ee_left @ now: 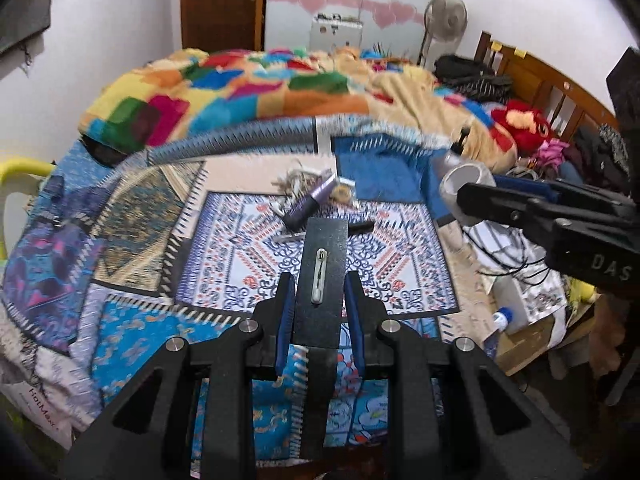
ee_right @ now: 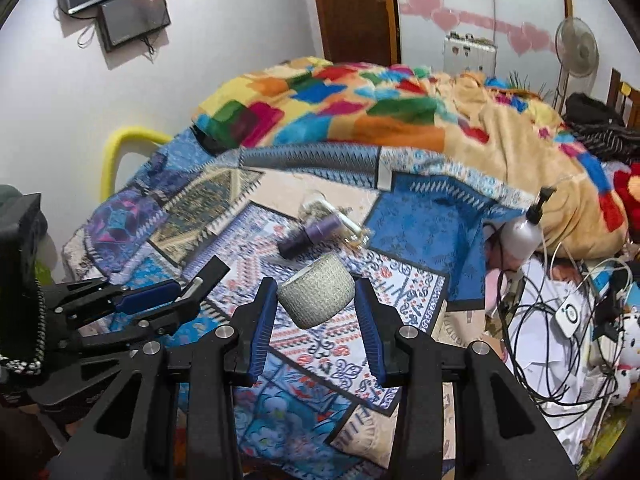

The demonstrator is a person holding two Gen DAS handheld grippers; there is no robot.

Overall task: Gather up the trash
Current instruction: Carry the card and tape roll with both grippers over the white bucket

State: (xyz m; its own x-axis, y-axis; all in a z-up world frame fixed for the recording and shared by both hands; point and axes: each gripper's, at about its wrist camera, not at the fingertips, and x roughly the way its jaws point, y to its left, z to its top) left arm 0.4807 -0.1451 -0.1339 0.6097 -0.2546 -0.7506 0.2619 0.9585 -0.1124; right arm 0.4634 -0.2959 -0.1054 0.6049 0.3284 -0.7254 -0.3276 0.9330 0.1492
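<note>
Bed with a patterned cover (ee_left: 132, 208) has a small trash pile (ee_left: 316, 196) at its middle, straight ahead of both tools: left tool (ee_left: 320, 300) pinches a flat black card (ee_left: 322, 268), right tool (ee_right: 316, 304) squeezes a tape roll (ee_right: 316, 294).

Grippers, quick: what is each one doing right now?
Left gripper: closed on a flat black card.
Right gripper: closed on a grey bandage roll.
</note>
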